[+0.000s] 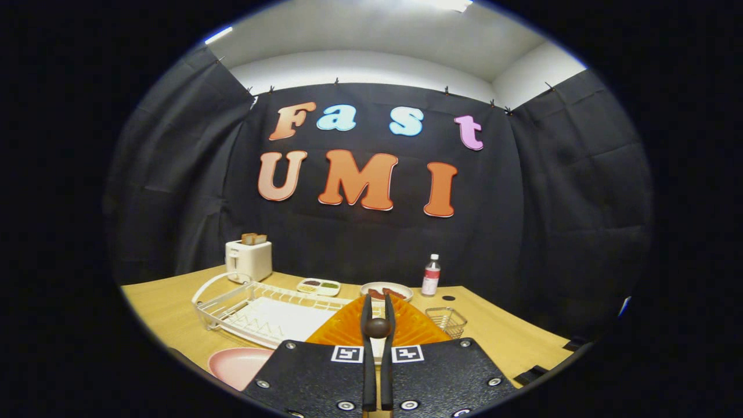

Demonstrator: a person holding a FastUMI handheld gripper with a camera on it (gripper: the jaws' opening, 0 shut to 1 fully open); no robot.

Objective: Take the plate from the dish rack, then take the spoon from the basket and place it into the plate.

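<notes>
Plate point(235, 364) out of rack point(255, 310), on table; gripper point(378, 326) clamped on spoon point(377, 328); still to set it in plate.

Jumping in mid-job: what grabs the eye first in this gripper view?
The gripper sits closed on a dark rounded spoon end, held above an orange ribbed mat. A pink plate lies on the wooden table beside the white dish rack, with a small wire basket opposite.

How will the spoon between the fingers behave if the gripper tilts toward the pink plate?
The gripper pinches the spoon at a rounded dark end, so it may pivot or slip. It looks thin and light. On the shallow pink plate it could slide.
</notes>
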